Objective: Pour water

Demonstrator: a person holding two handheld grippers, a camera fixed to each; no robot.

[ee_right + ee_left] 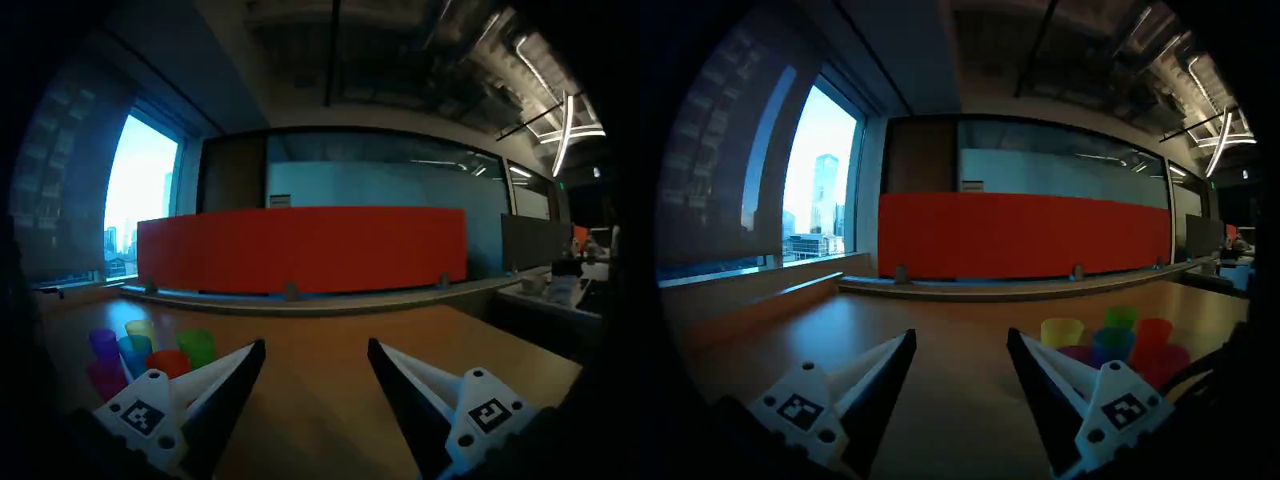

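left claw [961,334] nearest, fingers spread wide, nothing between them. right claw [315,344] same: released, empty. both hover low over the wooden counter [960,384]. the cups [1113,342] are a tight cluster of coloured plastic ones, ahead to the right in the left gripper view; same cups [134,349] sit ahead-left in the right gripper view. looks like the reach stage, nothing gripped yet. best to take an outer cup, clamp its wall mid-height and lift straight so neighbours stay put. cannot tell if any cup holds water.
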